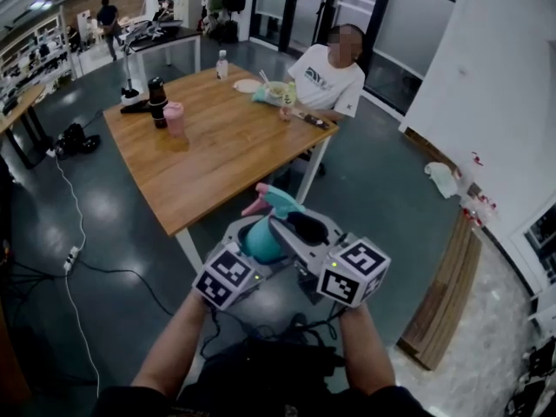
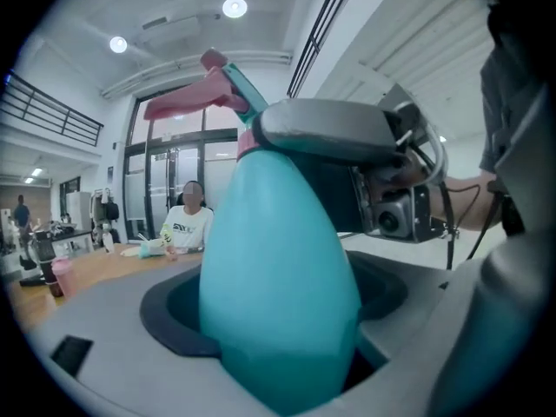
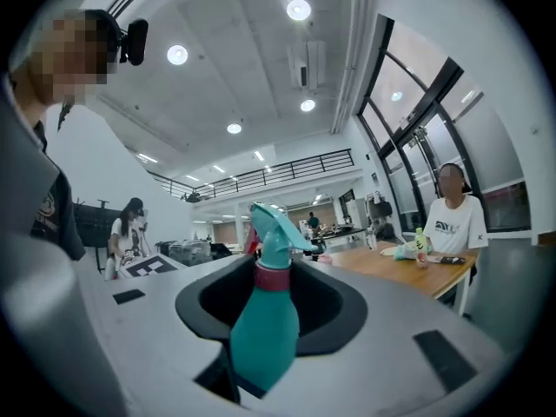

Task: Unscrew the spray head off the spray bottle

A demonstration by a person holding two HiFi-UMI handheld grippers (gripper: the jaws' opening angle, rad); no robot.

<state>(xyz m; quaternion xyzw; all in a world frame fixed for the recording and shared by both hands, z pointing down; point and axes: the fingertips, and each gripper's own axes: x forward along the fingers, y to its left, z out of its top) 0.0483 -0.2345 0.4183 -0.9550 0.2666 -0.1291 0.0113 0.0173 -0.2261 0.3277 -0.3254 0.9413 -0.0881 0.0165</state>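
Note:
I hold a teal spray bottle (image 1: 261, 241) up in front of me, over the floor. Its spray head (image 1: 276, 200), teal with a pink trigger, points away toward the table. My left gripper (image 1: 248, 243) is shut on the bottle's wide body (image 2: 278, 268), which fills the gap between its jaws. My right gripper (image 1: 294, 233) reaches across from the right, one jaw lying at the pink collar (image 2: 248, 142). In the right gripper view the bottle (image 3: 265, 320) stands between the jaws of the right gripper (image 3: 269, 359), collar (image 3: 272, 276) and head (image 3: 276, 224) above them. Pad contact there is not visible.
A wooden table (image 1: 217, 155) stands ahead with a dark bottle (image 1: 157, 101) and a pink cup (image 1: 175, 118). A person (image 1: 328, 76) sits at its far side. Cables (image 1: 78, 250) run over the floor at left. Wooden boards (image 1: 447, 294) lean by the white wall at right.

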